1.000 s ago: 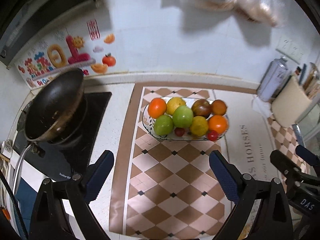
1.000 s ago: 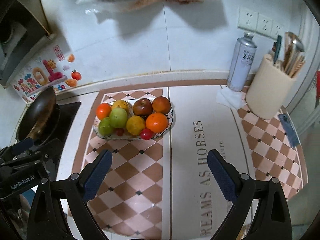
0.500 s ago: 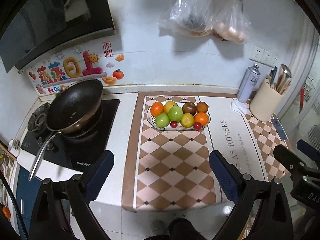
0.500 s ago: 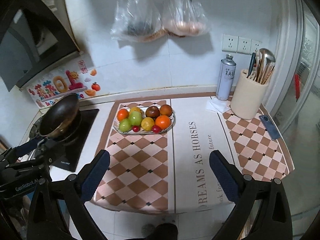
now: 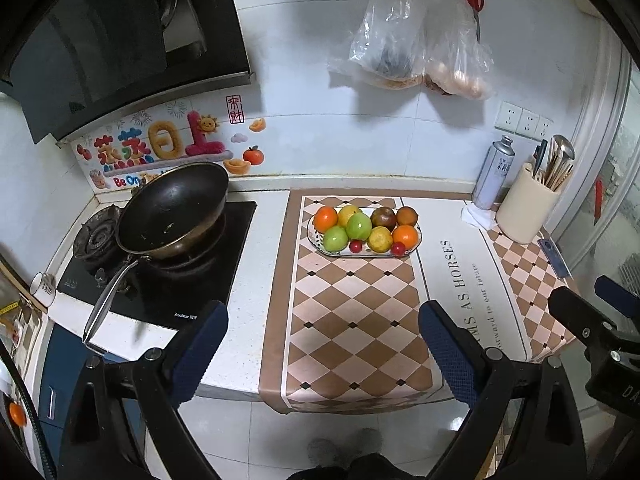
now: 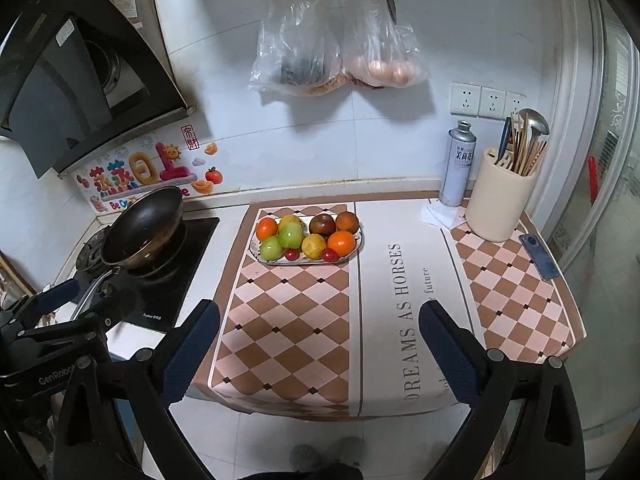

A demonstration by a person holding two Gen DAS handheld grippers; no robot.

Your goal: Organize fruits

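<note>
Fruit plate (image 5: 416, 242) is seen well ahead, long axis crosswise, left gripper (image 5: 322, 344) marginally nearer than right gripper (image 6: 318, 342); both held wide, empty.

Glossy fruit (image 5: 359, 226) on glazed plate (image 5: 416, 243); matt checked mat (image 5: 352, 320); metal can (image 6: 458, 164); clear plastic bags (image 6: 298, 52); dark glossy wok (image 5: 172, 208).

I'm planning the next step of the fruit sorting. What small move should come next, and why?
Probably bring the right gripper forward toward the fruit plate. Both grippers are open and empty, well short of the counter edge, the left gripper too, and all the fruit sits piled on the plate at the back of the checkered mat.
</note>
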